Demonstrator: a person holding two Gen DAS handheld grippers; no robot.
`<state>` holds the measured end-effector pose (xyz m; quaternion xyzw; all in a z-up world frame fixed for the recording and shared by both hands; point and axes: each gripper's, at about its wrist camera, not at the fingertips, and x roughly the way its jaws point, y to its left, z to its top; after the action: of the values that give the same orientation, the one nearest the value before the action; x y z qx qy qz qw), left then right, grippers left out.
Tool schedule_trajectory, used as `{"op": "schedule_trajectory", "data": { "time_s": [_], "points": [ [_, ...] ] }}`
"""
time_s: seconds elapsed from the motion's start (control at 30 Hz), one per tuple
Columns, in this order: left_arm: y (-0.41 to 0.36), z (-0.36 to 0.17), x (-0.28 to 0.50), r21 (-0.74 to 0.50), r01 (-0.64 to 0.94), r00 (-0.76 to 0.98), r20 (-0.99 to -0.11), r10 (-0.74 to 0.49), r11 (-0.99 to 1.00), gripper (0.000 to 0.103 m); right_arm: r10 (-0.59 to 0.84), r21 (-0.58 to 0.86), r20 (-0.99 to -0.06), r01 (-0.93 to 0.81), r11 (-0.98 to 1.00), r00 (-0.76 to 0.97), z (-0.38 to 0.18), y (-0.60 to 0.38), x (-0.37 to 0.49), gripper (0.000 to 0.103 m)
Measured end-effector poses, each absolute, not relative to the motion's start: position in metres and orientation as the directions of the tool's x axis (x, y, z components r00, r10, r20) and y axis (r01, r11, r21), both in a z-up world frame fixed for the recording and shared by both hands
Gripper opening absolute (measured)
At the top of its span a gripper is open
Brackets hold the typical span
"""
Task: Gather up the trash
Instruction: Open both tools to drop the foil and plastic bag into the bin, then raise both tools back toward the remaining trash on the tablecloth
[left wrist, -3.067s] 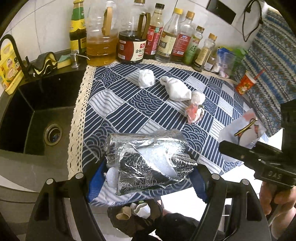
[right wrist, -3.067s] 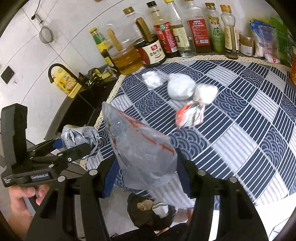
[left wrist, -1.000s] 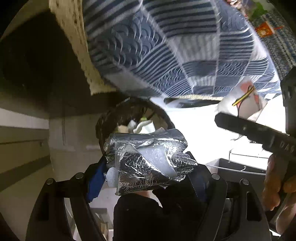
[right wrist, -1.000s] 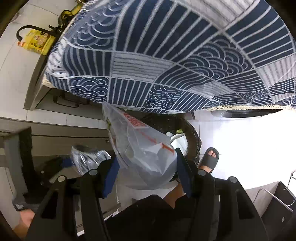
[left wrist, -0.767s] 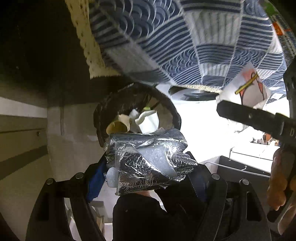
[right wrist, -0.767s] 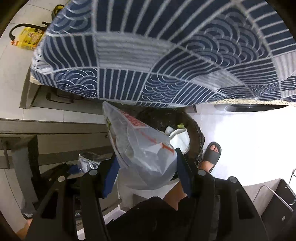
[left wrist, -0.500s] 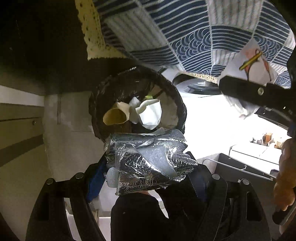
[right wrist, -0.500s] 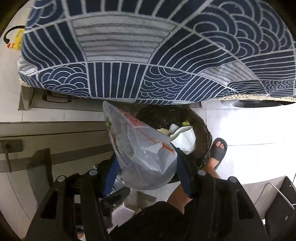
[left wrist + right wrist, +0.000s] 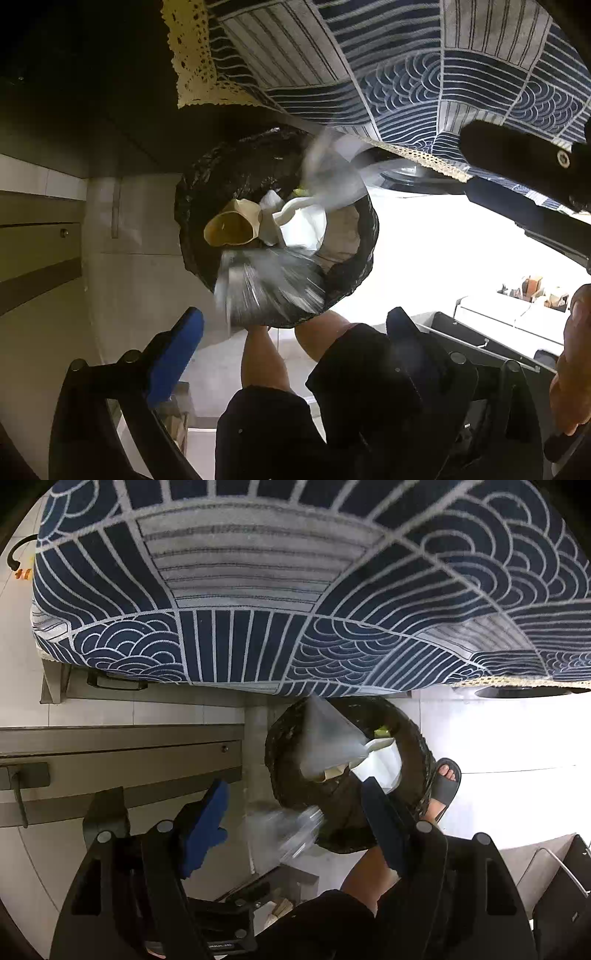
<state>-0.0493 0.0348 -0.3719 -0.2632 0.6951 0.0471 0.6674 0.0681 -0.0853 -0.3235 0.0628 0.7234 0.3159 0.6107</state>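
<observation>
A round bin with a black liner (image 9: 195, 192) stands on the floor under the table edge, holding a paper cup (image 9: 232, 229) and white scraps. My left gripper (image 9: 291, 343) hangs above it, jaws opening, nothing between the blue pads (image 9: 177, 347). A crumpled foil wrapper (image 9: 269, 284) is a blur, dropping at the bin's near rim. My right gripper (image 9: 295, 827) is also opening over the bin (image 9: 419, 738) with nothing between its pads. The clear plastic bag (image 9: 328, 738) falls free into the bin's mouth. The foil wrapper (image 9: 284, 830) shows as a blur at the rim.
The blue wave-patterned tablecloth (image 9: 277, 572) with lace trim (image 9: 192, 70) overhangs the bin. A person's legs (image 9: 266, 358) and a sandalled foot (image 9: 445, 779) stand beside it. Cabinet fronts (image 9: 110, 760) lie to the left and a dark crate (image 9: 480, 336) to the right.
Both grippers sank toward the bin, then their jaws opened. The foil wrapper left the left gripper and the plastic bag left the right one; both are falling.
</observation>
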Motion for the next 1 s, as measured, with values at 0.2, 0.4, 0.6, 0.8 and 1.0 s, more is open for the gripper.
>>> {"op": "schedule_trajectory", "data": {
  "time_s": [0.2, 0.4, 0.6, 0.8, 1.0],
  "points": [
    [0.037, -0.369, -0.051, -0.277, -0.429, 0.029, -0.956, -0.293, 0.86, 0.096, 0.474, 0.527, -0.848, -0.287, 0.8, -0.235, -0.319, -0.092, 0.07, 0.074],
    [0.041, -0.36, -0.052, -0.276, -0.428, 0.038, -0.957, -0.288, 0.861, 0.096, 0.472, 0.518, -0.855, -0.284, 0.807, -0.215, -0.312, -0.097, 0.071, 0.074],
    [0.042, -0.343, -0.05, -0.276, -0.406, 0.061, -0.959, -0.276, 0.871, 0.096, 0.476, 0.513, -0.858, -0.288, 0.809, -0.192, -0.299, -0.102, 0.068, 0.074],
    [0.048, -0.316, -0.047, -0.285, -0.382, 0.097, -0.958, -0.268, 0.879, 0.096, 0.479, 0.501, -0.865, -0.288, 0.816, -0.146, -0.274, -0.115, 0.07, 0.076],
    [0.058, -0.28, -0.043, -0.309, -0.349, 0.161, -0.95, -0.268, 0.884, 0.096, 0.482, 0.487, -0.871, -0.278, 0.828, -0.094, -0.249, -0.132, 0.07, 0.084]
  ]
}}
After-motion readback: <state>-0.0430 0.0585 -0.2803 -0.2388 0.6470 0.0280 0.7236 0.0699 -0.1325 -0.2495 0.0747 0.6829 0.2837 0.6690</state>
